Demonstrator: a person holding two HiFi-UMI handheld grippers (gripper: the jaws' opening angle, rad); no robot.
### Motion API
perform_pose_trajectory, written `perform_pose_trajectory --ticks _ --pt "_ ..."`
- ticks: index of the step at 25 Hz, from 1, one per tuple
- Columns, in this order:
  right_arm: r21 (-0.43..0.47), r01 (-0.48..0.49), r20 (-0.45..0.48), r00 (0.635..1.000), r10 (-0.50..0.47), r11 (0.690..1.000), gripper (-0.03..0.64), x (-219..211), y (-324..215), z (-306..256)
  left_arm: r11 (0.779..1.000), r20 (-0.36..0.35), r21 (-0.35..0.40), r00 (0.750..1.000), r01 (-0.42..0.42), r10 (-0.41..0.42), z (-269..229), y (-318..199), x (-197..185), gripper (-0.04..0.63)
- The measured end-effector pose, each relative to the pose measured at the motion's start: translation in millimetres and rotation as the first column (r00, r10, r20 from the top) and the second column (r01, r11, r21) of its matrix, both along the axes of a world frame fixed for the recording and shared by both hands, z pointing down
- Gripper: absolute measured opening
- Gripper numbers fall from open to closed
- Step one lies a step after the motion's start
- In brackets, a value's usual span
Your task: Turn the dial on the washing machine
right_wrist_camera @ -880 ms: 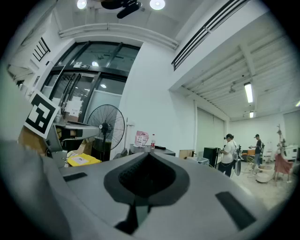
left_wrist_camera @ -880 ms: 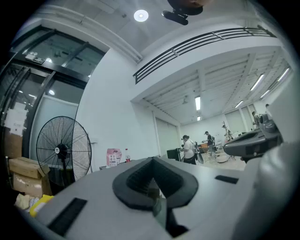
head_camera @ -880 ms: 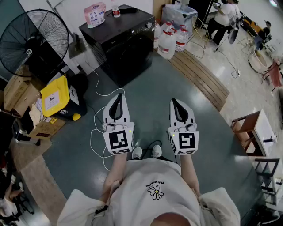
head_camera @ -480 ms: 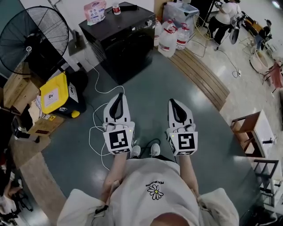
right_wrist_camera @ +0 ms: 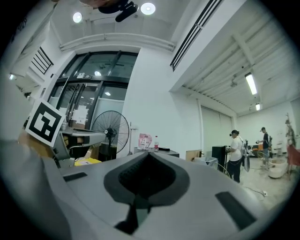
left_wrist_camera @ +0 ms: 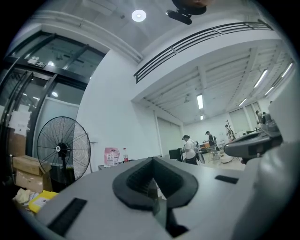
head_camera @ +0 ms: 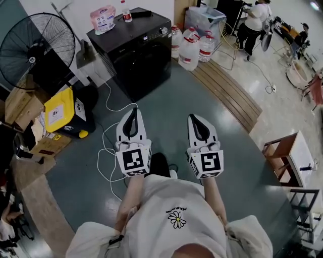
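Observation:
The black washing machine (head_camera: 135, 50) stands at the far side of the grey floor, with its dial (head_camera: 163, 30) at the right end of the top front panel. A pink packet (head_camera: 102, 18) and a bottle (head_camera: 126, 12) sit on its lid. My left gripper (head_camera: 130, 113) and right gripper (head_camera: 194, 120) are held side by side, well short of the machine, pointing towards it. Both are shut with nothing between the jaws. In the right gripper view the machine's top (right_wrist_camera: 165, 151) shows just over the shut right gripper (right_wrist_camera: 148, 157). The left gripper (left_wrist_camera: 153, 162) hides most of the machine in its own view.
A big floor fan (head_camera: 36, 48), a yellow box (head_camera: 57, 111) and cardboard boxes (head_camera: 19, 103) stand at the left. A white cable (head_camera: 108, 149) lies on the floor by my left gripper. Water jugs (head_camera: 191, 46) and wooden planks (head_camera: 228, 86) lie right of the machine. People (head_camera: 255, 20) are at the far right.
The person has stepped towards the machine. Both grippers have moved slightly forward, still shut and side by side. The shoes seen earlier are now mostly hidden.

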State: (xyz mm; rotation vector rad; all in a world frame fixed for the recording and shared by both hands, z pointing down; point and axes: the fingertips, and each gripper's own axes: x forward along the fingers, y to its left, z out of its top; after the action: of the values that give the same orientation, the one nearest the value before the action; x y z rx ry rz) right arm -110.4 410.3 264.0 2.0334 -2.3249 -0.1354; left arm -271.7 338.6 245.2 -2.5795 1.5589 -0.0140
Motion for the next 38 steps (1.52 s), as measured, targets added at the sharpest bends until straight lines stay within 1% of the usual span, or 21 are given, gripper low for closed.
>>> perform_pose_trajectory --ticks 5,10,15,18,24,28,31,34,38 --pt "0.022 0.025 -0.003 1.0 -0.025 0.999 0.003 16 -9 -9 1.0 0.003 0.024 1.0 0.012 -0.012 -11 -11 19 -0.002" --pt "0.031 0.025 -0.03 0.999 -0.024 0.999 0.003 34 -30 -16 0.998 0.013 0.056 1.0 -0.003 0.002 -26 -41 42 -0.002" --pt "0.053 0.001 -0.01 1.0 0.0 0.999 0.003 55 -52 -23 0.997 0.047 0.081 0.999 -0.02 0.016 -35 -78 59 -0.002" --pt "0.065 -0.009 -0.013 1.0 0.01 0.998 0.003 69 -78 -22 0.995 0.043 0.096 0.999 -0.033 0.029 -36 -107 74 -0.002" --pt "0.068 -0.033 -0.03 0.999 0.035 0.997 0.003 89 -161 -21 0.993 0.04 0.096 0.997 -0.064 0.06 -25 -196 103 -0.002" --pt "0.069 -0.05 -0.038 0.998 0.052 0.996 0.003 110 -234 -31 0.993 0.024 0.095 0.997 -0.073 0.071 -32 -273 124 -0.002" --pt "0.061 -0.064 -0.039 0.997 0.067 0.996 0.003 121 -291 -34 0.991 0.036 0.106 0.996 -0.087 0.084 -40 -329 136 -0.002" --pt "0.05 -0.072 -0.056 0.996 0.075 0.996 0.003 132 -351 -35 0.99 0.03 0.105 0.995 -0.096 0.094 -43 -387 145 -0.002" --pt "0.036 -0.093 -0.065 0.993 0.095 0.995 0.003 145 -422 -32 0.989 0.023 0.091 0.993 -0.12 0.118 -39 -447 155 -0.002"
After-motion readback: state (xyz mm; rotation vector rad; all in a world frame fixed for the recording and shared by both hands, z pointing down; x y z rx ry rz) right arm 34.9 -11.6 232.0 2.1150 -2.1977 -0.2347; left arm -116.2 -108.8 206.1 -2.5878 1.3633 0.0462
